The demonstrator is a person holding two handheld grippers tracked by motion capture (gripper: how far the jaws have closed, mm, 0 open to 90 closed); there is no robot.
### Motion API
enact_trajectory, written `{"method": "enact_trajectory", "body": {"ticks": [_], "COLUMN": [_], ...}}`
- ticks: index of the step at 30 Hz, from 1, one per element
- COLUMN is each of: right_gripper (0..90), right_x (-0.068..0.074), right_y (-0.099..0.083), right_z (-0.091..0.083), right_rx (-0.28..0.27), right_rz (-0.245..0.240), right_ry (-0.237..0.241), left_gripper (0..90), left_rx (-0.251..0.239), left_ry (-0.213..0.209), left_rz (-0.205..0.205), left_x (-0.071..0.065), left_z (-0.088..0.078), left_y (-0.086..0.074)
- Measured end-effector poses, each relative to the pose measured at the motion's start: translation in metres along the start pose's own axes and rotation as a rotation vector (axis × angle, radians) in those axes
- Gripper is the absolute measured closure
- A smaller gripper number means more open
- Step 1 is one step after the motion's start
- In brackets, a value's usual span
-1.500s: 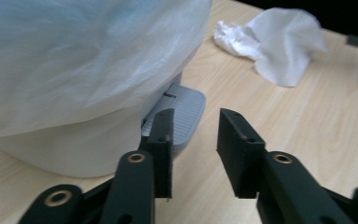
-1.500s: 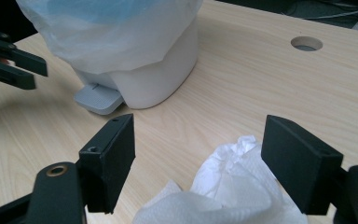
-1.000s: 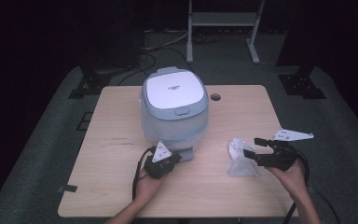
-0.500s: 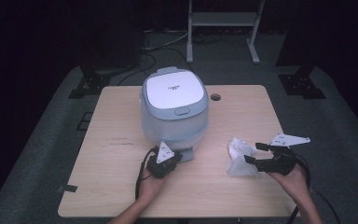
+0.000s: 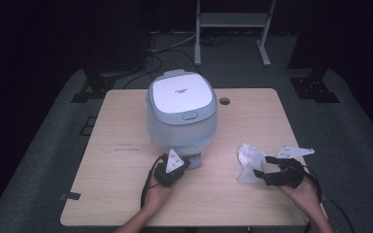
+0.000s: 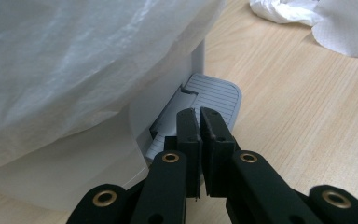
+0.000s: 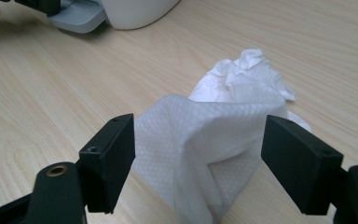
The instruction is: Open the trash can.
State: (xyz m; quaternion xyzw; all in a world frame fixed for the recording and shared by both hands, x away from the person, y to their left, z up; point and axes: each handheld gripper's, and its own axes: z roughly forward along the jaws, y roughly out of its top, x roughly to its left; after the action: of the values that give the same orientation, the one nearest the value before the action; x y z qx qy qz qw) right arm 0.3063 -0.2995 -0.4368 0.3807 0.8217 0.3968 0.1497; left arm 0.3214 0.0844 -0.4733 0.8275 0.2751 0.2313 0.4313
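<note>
A white and pale-blue rice cooker [image 5: 182, 114] stands with its lid down in the middle of the wooden table [image 5: 116, 160]. My left gripper [image 5: 184, 164] is shut, its tips at the grey ribbed tab [image 6: 216, 95] at the cooker's base [image 6: 74, 70]; in the left gripper view the gripper [image 6: 200, 116] holds nothing that I can see. A crumpled white paper towel [image 5: 249, 162] lies to the right. My right gripper [image 5: 261, 166] is open, its jaws either side of the towel [image 7: 233, 93] in the right gripper view [image 7: 198, 140], not closed on it.
A round cable hole [image 5: 224, 101] sits in the table behind the cooker. A strip of dark tape [image 5: 70, 196] hangs at the front left edge. A metal stand [image 5: 233, 22] and cables are on the dark floor beyond the table.
My left gripper has edged right, closer to the cooker's base. My right gripper has dropped lower and come back a little toward the person, and now straddles the towel.
</note>
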Motion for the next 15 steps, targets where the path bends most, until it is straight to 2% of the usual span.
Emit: {"method": "enact_trajectory", "body": {"ticks": [5,7,15], "right_gripper": [25.6,25.6,30.5], "right_x": [0.006,0.007,0.006], "right_y": [0.000,0.000,0.001], "right_z": [0.003,0.004,0.011], "right_rx": [0.004,0.011,0.036], "right_rz": [-0.010,-0.021,-0.017], "right_ry": [0.003,-0.001,-0.017], "left_gripper": [88.3,88.3,89.0], "left_rx": [0.014,0.012,0.030], "left_ry": [0.002,0.001,0.003], "left_rz": [0.016,0.007,0.022], "left_x": [0.000,0.000,-0.001], "left_z": [0.000,0.001,0.001], "left_y": [0.001,0.001,0.003]}}
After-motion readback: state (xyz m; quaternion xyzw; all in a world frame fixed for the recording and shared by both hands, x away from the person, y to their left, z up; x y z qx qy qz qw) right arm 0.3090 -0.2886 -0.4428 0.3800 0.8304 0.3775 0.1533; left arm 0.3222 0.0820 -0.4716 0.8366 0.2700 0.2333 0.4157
